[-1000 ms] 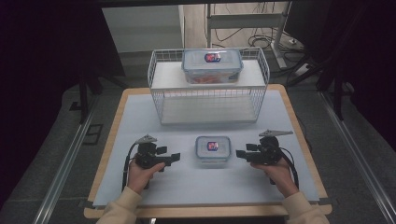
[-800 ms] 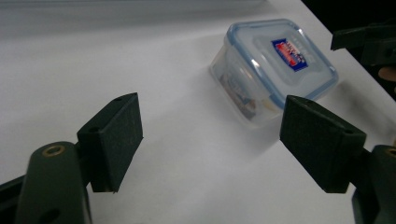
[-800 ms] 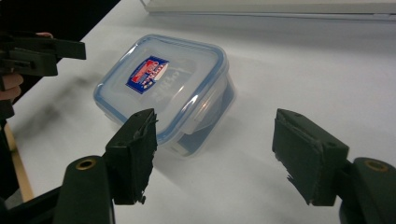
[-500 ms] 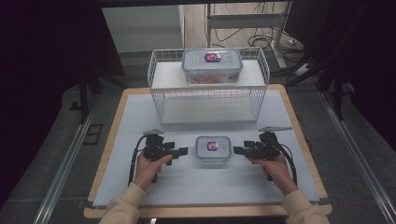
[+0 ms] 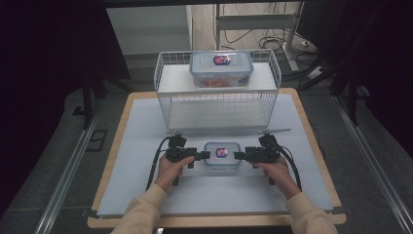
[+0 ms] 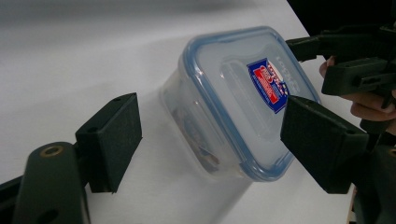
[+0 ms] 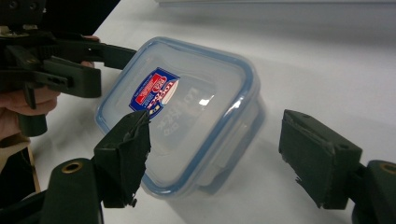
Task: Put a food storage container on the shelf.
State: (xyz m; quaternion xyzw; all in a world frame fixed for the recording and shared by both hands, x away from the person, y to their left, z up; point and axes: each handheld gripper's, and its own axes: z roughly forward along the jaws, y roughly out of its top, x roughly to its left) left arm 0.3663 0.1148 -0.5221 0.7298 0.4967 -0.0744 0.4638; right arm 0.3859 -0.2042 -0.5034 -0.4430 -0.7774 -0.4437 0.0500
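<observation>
Two clear plastic boxes with blue-rimmed lids are on the scene. The near box (image 5: 222,155) lies on the white table cover (image 5: 146,146), at 12 o'clock from the person, between the two grippers. Something reddish shows through its wall, but I cannot tell what it is. The far box (image 5: 221,69) stands on the top shelf of the white wire basket (image 5: 168,105), at 12 o'clock from the near box and well apart; orange-red contents are visible inside.

The left gripper (image 5: 203,155) comes from 9 o'clock, its jaws spread wide on both sides of the near box, not pressing it. The right gripper (image 5: 239,156) comes from 3 o'clock; its jaws have just been opening and stand released around the box end, not grasping.
</observation>
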